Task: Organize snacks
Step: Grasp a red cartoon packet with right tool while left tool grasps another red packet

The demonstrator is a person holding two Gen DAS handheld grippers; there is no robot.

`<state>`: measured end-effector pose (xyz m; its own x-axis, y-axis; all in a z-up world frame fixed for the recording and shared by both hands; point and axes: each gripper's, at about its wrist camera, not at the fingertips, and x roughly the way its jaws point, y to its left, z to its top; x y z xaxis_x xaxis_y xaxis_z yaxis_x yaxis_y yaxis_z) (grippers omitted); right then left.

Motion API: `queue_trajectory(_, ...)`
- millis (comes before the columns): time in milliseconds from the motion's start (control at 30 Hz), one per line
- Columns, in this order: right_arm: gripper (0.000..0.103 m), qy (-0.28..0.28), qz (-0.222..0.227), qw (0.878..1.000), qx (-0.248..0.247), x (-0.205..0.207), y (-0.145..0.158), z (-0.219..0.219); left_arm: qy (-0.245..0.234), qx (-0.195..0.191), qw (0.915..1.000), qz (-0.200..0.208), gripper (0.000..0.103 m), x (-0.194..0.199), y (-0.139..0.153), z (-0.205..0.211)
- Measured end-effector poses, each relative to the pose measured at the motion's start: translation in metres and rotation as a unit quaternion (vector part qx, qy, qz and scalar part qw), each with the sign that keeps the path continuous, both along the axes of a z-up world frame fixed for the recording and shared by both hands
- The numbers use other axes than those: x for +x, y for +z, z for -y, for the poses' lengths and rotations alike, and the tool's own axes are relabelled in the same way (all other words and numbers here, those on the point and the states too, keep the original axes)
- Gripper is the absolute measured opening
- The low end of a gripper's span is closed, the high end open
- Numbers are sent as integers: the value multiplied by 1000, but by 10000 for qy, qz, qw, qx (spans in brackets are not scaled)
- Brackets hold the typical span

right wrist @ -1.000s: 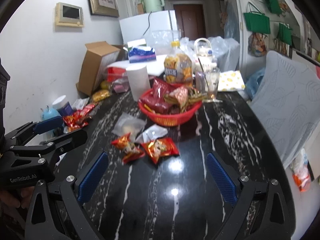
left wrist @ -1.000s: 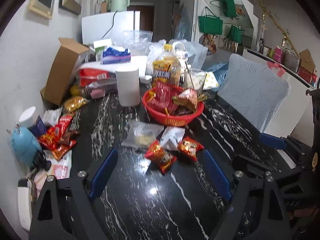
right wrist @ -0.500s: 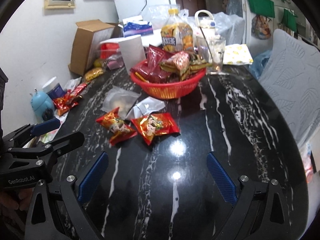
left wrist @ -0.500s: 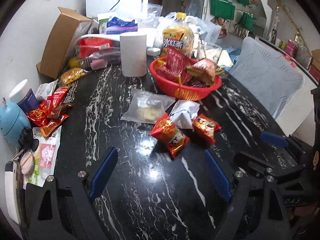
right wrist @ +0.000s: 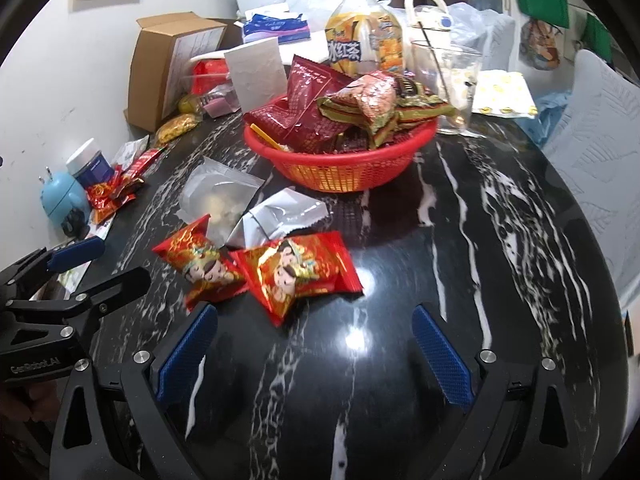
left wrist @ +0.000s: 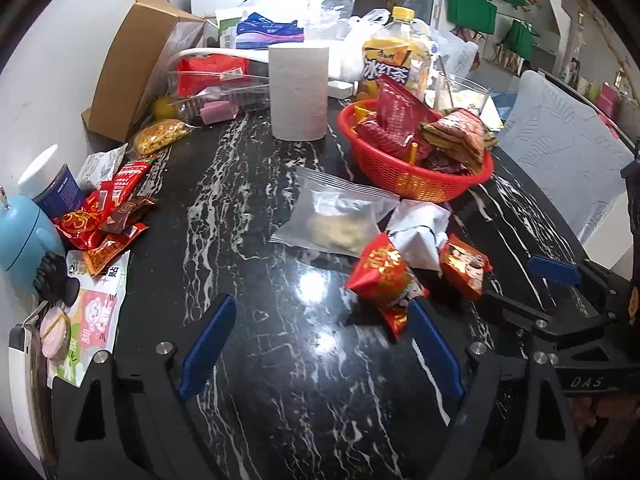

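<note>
left gripper: jaws wide, nothing between them, over bare black marble table; right pad's tip overlaps the near corner of a red snack packet, contact can't be told
right gripper: jaws wide, empty; second red snack packet lies just ahead of the gap, not between the pads
loose snacks: the two red packets touch side by side; behind them a white foil packet and a clear zip bag, contents pale, hard to make out
red basket: beyond the loose pile, heaped with dark red and gold wrappers; lower ones buried
left edge: more red packets by a blue figurine, partly cut off
far: paper roll, iced tea bottle half hidden by the basket heap, cardboard box
</note>
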<state>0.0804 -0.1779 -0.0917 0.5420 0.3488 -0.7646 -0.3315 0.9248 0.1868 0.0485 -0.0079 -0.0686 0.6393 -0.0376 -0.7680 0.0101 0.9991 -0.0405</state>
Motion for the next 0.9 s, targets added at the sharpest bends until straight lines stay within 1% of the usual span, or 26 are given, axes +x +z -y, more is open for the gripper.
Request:
queue_trajectory(333,98,307,0,9994,-147,28,-4,-14,105,-66,9999,55,88,9,3,-6)
queue_trajectory(467,87,385,-152,9990,-140,36,-10,-17,69,-102,9999,50,88,11,3,-5)
queue_trajectory(500,86,400,-197,9989,-126,38,-11,-17,57,-110,9999,47,88,12,3,-4)
queue_trajectory(533,81,421,-240,9988,-94,39,-13,-17,46,-114,9999,49,88,12,3,-3)
queue_trajectory(567,72,443,-272,9986,-56,40,-14,-17,33,-117,9999,52,88,13,2,-2)
queue_trajectory(600,68,472,-328,9983,-25,40,-16,-18,23,-123,9999,54,88,13,2,-2)
queue_trajectory(633,65,491,-381,9981,-22,41,-17,-18,14,-126,9999,53,88,14,2,-1)
queue_trajectory(733,56,493,-273,9983,-177,38,-18,-21,-12,-188,9998,39,88,15,0,0)
queue_trajectory(800,51,459,-254,9985,-168,36,-17,-20,-48,-263,9996,14,88,17,-2,2)
queue_trajectory(900,49,393,-247,9988,-138,34,-16,-14,-129,-328,9994,-55,88,19,-5,7)
